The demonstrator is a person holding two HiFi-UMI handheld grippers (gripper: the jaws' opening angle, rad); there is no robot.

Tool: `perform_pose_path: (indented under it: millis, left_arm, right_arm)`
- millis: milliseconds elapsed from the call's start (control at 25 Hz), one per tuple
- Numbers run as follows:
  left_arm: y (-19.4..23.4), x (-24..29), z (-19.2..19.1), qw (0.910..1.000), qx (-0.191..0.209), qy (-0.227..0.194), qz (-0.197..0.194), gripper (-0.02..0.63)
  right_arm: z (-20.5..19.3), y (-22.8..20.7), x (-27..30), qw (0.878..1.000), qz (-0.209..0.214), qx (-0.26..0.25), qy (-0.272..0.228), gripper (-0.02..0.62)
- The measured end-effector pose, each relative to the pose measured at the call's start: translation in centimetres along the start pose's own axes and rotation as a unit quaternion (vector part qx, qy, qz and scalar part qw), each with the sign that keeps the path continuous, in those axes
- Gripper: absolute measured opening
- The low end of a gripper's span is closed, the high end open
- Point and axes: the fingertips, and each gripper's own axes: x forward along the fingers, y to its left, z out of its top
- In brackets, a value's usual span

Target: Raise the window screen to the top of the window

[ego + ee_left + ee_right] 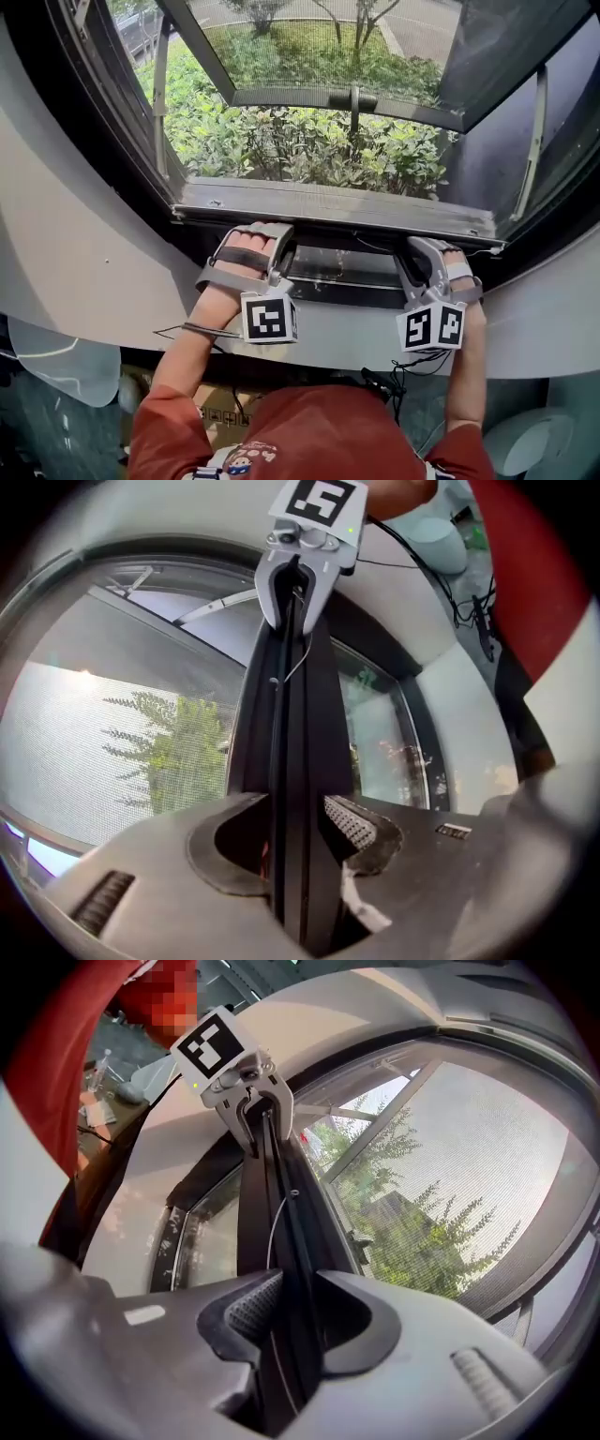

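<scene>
The person is holding both claws around the dark bottom bar of the window screen, which is sitting low in the window, just inside the grey sill rail. The left claw is standing wide, straddling the bar with its pads not visibly pressing on it. The right claw is gripping the same bar farther along. The screen's mesh is stretching away from the bar, with green shrubs showing outside.
</scene>
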Motion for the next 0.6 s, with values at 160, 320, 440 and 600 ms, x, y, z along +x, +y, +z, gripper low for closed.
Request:
perform_pose_path:
  millis: [160, 320, 440, 600]
  left_arm:
    - [0.28, 0.26, 0.04, 0.9999, -0.016, 0.000, 0.001, 0.155]
    - [0.34, 0.28, 0.12, 0.9998, -0.020, 0.002, -0.007, 0.150]
    - [0.48, 0.29, 0.10, 0.9996, -0.028, -0.001, -0.005, 0.141]
    - [0.62, 0.20, 0.22, 0.9991, -0.040, -0.012, -0.011, 0.104]
  right_arm:
    - [0.06, -0.08, 0.06, 1.000, 0.002, 0.006, -0.004, 0.118]
    - [0.12, -0.11, 0.03, 1.000, 0.001, 0.011, -0.002, 0.120]
    - [0.16, -0.08, 0.16, 1.000, -0.009, 0.012, 0.010, 0.117]
    - [0.00, 0.08, 0.26, 0.999, -0.010, 0.019, 0.033, 0.106]
